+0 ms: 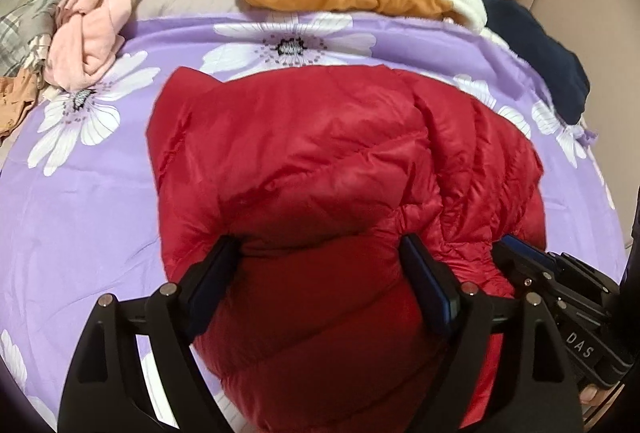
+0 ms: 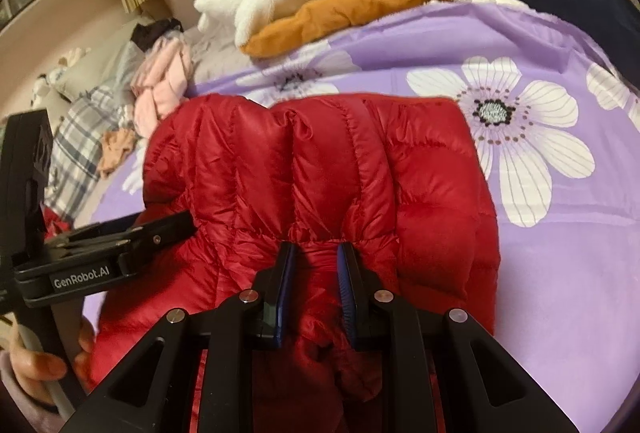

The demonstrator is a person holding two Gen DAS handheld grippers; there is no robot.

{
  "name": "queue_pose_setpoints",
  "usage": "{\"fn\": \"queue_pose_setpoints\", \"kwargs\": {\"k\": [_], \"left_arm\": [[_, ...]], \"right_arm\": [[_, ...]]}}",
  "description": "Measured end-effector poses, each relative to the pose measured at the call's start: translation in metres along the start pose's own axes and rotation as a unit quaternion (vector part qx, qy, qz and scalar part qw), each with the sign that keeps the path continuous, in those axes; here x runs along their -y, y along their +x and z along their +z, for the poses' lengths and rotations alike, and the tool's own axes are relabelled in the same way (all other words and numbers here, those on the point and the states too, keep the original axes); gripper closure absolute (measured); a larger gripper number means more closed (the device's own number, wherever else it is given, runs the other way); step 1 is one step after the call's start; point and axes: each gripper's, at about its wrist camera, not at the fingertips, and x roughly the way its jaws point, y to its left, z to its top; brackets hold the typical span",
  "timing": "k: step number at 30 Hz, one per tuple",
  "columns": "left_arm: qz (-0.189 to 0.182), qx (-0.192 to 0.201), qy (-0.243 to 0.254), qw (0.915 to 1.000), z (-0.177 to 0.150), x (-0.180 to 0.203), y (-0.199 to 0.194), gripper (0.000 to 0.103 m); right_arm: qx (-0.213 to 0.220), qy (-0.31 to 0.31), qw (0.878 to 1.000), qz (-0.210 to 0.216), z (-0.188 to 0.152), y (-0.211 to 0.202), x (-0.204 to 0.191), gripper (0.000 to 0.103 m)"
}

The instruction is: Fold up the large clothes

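On the floral sheet [image 1: 100, 201], red puffer jacket [image 1: 320, 161], right gripper [image 2: 316, 265] pinching its fold

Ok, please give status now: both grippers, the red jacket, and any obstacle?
Left gripper wide, straddling thick fold of red down jacket. Right gripper shut on jacket edge. Jacket folded on purple floral sheet. Nothing in way.

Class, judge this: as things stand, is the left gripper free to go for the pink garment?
Probably not yet: the left gripper straddles a fold of the red jacket; otherwise bare purple sheet leads to the pink garment.
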Motion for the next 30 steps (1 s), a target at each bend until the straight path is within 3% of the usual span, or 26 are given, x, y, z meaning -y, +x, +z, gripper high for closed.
{"fn": "queue_pose_setpoints", "kwargs": {"k": [4,12,16,21,30], "left_arm": [[-0.007,0.020,-0.003,0.9998,-0.007,0.003,-0.025,0.022],[-0.014,0.056,0.035,0.9977,-0.038,0.020,-0.071,0.022],[-0.013,0.039,0.038,0.9984,-0.053,0.021,-0.064,0.022],[-0.008,0.020,0.037,0.9991,-0.064,0.020,-0.049,0.021],[0.005,0.019,0.051,0.9985,-0.068,0.023,-0.045,0.019]], "right_arm": [[0.025,0.006,1.000,0.011,-0.002,-0.023,-0.002,0.083],[0.058,-0.016,0.998,0.028,-0.019,-0.061,-0.017,0.082],[0.047,-0.035,0.998,0.016,-0.028,-0.061,-0.023,0.082],[0.003,-0.032,0.999,0.001,-0.038,-0.040,-0.015,0.082],[-0.010,-0.034,0.999,-0.006,-0.042,-0.033,-0.015,0.081]]}}
